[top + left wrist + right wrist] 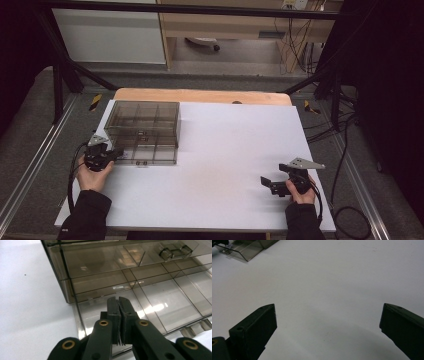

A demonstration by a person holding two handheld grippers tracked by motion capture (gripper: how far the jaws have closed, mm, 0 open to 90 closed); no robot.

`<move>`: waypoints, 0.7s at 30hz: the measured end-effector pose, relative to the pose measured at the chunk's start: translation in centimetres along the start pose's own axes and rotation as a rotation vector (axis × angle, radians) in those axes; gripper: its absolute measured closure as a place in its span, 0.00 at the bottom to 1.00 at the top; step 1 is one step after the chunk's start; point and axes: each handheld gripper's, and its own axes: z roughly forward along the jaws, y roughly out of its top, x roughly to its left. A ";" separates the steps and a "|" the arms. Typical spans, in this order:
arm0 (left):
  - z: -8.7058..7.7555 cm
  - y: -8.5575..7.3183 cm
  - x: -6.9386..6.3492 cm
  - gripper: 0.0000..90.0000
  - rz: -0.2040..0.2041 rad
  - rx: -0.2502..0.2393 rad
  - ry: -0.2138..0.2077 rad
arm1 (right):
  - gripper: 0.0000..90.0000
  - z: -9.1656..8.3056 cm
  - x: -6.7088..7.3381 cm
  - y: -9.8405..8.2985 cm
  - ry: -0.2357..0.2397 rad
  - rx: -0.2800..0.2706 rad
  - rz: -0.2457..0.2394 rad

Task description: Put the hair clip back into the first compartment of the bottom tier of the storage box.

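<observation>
Smoky clear plastic compartment box (144, 131) sits at the white table's (225, 165) left; left gripper (119, 305), jaws together, presses its open lid and might slide it. Right gripper (327, 322) gapes, empty.

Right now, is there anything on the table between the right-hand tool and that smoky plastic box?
No. In the high view, the stretch between the right gripper and the compartment box is bare white tabletop.

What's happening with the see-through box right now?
Left tool shut, over open box. Right tool open over bare table. Nothing in the way.
</observation>
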 end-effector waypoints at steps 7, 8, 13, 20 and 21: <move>0.1 -0.1 0.1 0.96 0.007 0.008 0.013 | 0.02 0.0 0.0 0.0 0.000 0.000 0.000; 0.1 -0.1 0.1 0.96 0.008 0.011 0.017 | 0.02 0.0 0.0 0.0 -0.001 0.000 0.000; -0.1 0.0 0.0 0.90 0.009 0.005 0.021 | 0.02 0.0 0.0 0.0 0.000 0.000 0.001; -0.9 0.3 -0.2 0.77 -0.003 -0.024 0.013 | 0.02 0.0 0.0 0.0 0.000 0.000 0.002; -1.0 0.3 -0.3 0.76 -0.001 -0.026 0.014 | 0.02 0.0 0.0 0.0 0.001 -0.001 0.000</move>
